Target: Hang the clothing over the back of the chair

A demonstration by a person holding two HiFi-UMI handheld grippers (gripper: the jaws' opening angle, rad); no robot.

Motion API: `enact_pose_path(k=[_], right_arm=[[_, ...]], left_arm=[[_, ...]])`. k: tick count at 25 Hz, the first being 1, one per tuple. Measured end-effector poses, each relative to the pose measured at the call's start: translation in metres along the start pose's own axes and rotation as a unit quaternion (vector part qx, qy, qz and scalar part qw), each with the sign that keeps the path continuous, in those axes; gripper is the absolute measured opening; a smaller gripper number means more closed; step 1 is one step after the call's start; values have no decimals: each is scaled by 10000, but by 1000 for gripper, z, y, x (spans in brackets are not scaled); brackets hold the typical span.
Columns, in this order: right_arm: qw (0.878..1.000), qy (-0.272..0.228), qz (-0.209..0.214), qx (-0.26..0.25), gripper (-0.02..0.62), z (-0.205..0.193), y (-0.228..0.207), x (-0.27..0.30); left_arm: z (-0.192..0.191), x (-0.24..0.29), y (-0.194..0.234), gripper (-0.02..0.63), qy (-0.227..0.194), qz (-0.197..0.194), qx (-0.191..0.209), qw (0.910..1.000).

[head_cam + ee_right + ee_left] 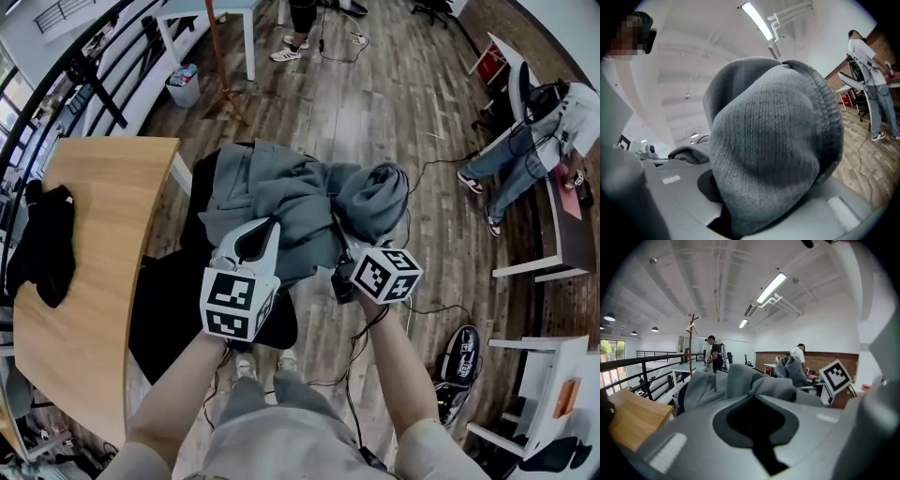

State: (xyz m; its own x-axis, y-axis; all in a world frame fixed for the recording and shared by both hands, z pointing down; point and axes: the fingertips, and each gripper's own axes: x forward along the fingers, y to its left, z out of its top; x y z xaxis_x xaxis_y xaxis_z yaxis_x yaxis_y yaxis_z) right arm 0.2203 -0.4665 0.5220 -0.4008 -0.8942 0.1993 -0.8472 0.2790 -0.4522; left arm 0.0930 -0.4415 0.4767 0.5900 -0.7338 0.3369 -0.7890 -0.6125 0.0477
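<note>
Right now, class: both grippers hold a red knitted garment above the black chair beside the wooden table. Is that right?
No. The knitted garment is grey, not red; the head view shows it. The left gripper and right gripper do hold it above the black chair beside the wooden table.

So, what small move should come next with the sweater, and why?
Probably lower the left gripper and right gripper a little, so the sweater settles over the chair. Both are shut on it, and it sits bunched above the chair, not draped.
</note>
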Motion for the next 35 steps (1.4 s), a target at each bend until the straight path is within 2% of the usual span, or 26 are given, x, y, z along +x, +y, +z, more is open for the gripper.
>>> enact_pose_path(k=[5, 8, 13, 17, 21, 23, 26, 29, 35], right_arm=[[9987, -175, 151, 465, 149, -2, -6, 0], [9942, -320, 317, 973, 181, -8, -10, -2], [9762, -643, 567, 1994, 206, -21, -14, -10], [9638, -831, 681, 2440, 222, -25, -12, -18], [9670, -850, 526, 2345, 243, -25, -15, -32], [9716, -832, 239, 2204, 283, -26, -19, -39], [9788, -762, -76, 1898, 301, -26, -20, -46], [9807, -667, -81, 1835, 354, -29, -17, -56], [9770, -596, -43, 2045, 466, -41, -18, -81]], left_arm=[[1, 4, -1, 2, -56, 22, 63, 10000], [-1, 5, -1, 2, -78, 19, 63, 9999], [-3, 1, -6, 2, -135, -28, 66, 9999], [-5, 0, -10, 2, -106, -105, 77, 9999], [-6, -1, -16, 2, -160, -105, 157, 9997], [-6, -2, -17, 2, -270, 98, 316, 9991], [-7, -4, -18, 2, -395, 363, 537, 9971], [-10, -6, -18, 2, -343, 351, 542, 9973], [-11, -8, -23, 2, -314, 360, 543, 9974]])
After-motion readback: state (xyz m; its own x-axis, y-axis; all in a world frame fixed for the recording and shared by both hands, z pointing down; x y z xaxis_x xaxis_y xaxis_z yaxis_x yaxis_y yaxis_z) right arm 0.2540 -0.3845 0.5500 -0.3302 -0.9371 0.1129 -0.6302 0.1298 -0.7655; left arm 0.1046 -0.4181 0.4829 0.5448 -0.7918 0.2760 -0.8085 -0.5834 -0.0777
